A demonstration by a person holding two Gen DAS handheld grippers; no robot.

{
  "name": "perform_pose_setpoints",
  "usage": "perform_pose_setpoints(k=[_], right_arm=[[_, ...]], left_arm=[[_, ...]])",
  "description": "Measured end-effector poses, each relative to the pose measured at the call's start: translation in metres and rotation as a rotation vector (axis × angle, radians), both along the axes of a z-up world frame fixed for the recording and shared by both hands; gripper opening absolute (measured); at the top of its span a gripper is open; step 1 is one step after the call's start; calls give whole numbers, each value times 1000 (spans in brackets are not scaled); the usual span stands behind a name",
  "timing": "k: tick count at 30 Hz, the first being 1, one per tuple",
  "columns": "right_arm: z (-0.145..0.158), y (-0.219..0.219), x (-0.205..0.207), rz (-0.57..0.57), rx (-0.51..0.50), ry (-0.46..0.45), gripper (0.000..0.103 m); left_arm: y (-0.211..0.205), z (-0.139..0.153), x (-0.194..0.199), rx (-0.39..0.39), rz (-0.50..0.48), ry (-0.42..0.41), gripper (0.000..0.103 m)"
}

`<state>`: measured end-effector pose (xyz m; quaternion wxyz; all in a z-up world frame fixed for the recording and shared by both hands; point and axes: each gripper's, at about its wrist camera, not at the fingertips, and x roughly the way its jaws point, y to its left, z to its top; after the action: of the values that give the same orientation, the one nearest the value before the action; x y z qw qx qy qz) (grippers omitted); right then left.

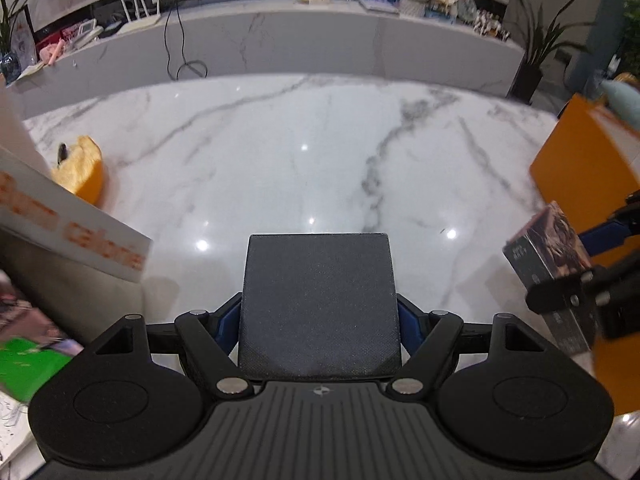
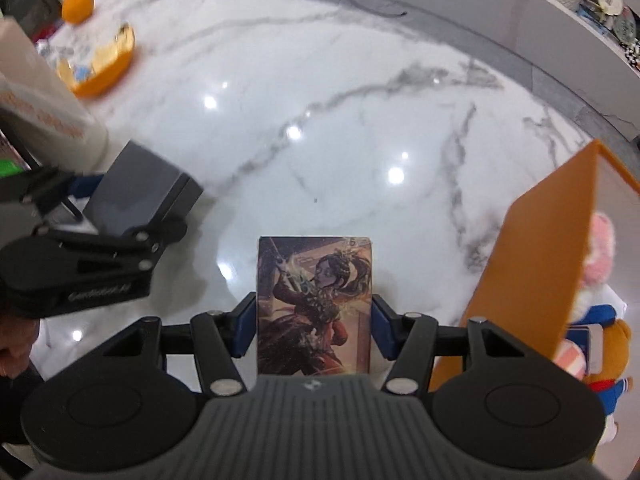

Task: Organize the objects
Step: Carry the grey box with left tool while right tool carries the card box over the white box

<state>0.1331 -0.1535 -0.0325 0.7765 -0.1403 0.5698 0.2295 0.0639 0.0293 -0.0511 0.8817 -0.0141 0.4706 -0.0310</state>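
Note:
My left gripper (image 1: 319, 316) is shut on a flat dark grey box (image 1: 318, 300) and holds it above the white marble table (image 1: 280, 152). The same grey box (image 2: 140, 196) shows at the left of the right wrist view, in the left gripper (image 2: 120, 220). My right gripper (image 2: 314, 320) is shut on a small illustrated card box (image 2: 314, 304) showing a dark-haired figure. That card box (image 1: 548, 248) also shows at the right edge of the left wrist view, in the right gripper (image 1: 576, 276).
An orange open box (image 2: 540, 248) stands at the right with plush toys (image 2: 600, 320) inside. A white box with orange lettering (image 1: 68, 220) stands at the left. An orange plush (image 1: 80, 172) lies on the table's far left. A cluttered shelf (image 1: 400, 0) runs behind.

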Motion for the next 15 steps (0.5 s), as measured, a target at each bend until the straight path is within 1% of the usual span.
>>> perform_pose_setpoints(k=[2,5,10,15], right_arm=[[15,-5,4,-12,34,-22,59],[35,-6,-4,-27,64,-57,59],[72,-15,-11,-56,103,-119,59],[109,-39,-18,-100,146,-192,59]], left_arm=[[0,12,-3,-21,-4,-22,87],[-8,29,-6,-46,-28,-55,87],[-31,54,-11,-43,-81,-124,87],[-52,71,-7,-80,-123,-163,87]])
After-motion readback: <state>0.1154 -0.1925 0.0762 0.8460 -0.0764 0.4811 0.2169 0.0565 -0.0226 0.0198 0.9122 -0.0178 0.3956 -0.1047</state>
